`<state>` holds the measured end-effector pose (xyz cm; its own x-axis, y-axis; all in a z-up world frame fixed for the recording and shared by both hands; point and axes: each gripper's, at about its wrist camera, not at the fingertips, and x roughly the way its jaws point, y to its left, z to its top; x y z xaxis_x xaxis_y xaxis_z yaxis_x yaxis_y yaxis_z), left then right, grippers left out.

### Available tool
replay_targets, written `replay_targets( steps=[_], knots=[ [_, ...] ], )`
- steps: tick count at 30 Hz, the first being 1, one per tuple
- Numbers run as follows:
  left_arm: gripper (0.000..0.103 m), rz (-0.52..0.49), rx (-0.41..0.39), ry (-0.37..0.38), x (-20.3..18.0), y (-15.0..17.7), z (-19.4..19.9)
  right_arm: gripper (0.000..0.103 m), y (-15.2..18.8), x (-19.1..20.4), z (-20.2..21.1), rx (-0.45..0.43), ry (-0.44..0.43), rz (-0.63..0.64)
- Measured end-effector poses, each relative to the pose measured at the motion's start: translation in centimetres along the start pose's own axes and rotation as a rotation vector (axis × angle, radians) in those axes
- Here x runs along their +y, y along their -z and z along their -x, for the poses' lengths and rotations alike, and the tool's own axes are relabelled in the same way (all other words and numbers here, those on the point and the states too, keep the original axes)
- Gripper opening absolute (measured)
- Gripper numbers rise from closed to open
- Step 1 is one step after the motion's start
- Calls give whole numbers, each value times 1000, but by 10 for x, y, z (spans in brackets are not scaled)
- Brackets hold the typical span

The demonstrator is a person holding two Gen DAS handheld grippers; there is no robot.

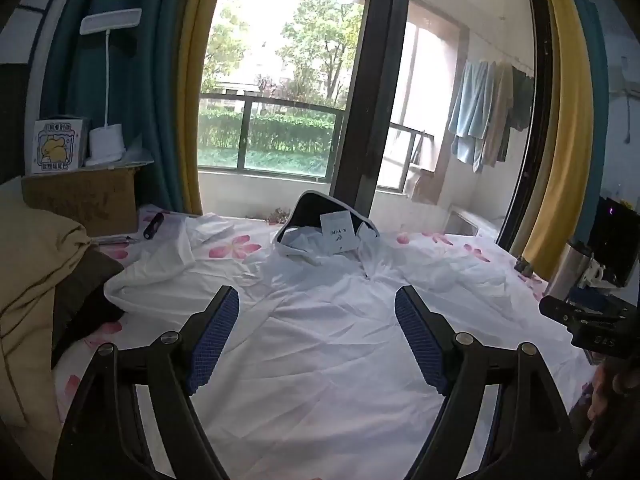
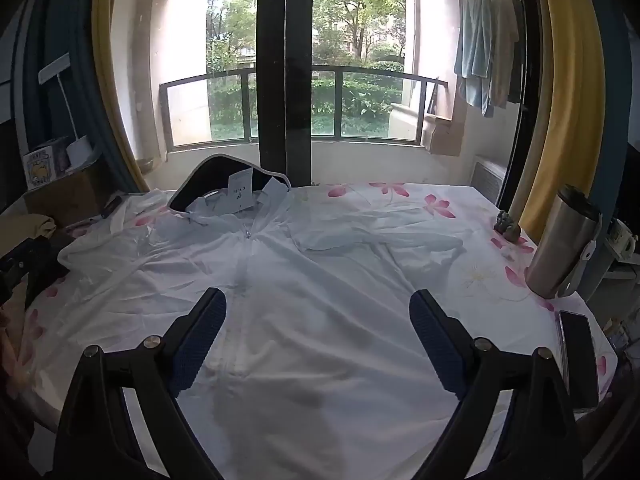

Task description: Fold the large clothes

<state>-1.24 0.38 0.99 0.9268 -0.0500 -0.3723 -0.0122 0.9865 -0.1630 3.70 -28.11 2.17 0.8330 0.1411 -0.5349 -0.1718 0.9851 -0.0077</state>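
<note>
Centre of both views: white jacket (image 2: pixel 320 280) laid flat, zipper up, on floral sheet (image 2: pixel 480 272), hood at top. Left gripper (image 1: pixel 316 328) and right gripper (image 2: pixel 318 328) hover above, jaws spread, empty. Folding not started; next likely needs pinching a sleeve or side hem.

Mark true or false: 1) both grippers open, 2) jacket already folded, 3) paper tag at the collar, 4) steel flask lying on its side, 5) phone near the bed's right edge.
1) True: left gripper and right gripper are open, holding nothing.
2) False: the jacket lies spread flat, zipped, sleeves out.
3) True: a tag sits at the collar.
4) False: the flask stands upright.
5) True: the phone lies by the right edge of the bed.
</note>
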Motion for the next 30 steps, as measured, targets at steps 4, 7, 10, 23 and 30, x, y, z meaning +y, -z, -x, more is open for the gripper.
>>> replay_targets(
  steps=[4, 7, 10, 23, 30],
  knots=[
    [83, -17, 4, 9, -6, -1, -1, 92, -2, -4, 0, -1, -11, -14],
    [83, -21, 10, 14, -2, 1, -4, 92, -2, -5, -2, 5, -13, -19],
    [83, -20, 10, 13, -3, 1, -4, 92, -2, -7, -3, 10, -11, -26],
    [83, -24, 20, -11, -7, 5, -9, 92, -2, -8, -9, 18, -9, -28],
    [83, -20, 34, -21, -7, 7, -13, 92, -2, -8, -12, 24, -11, -25]
  ],
)
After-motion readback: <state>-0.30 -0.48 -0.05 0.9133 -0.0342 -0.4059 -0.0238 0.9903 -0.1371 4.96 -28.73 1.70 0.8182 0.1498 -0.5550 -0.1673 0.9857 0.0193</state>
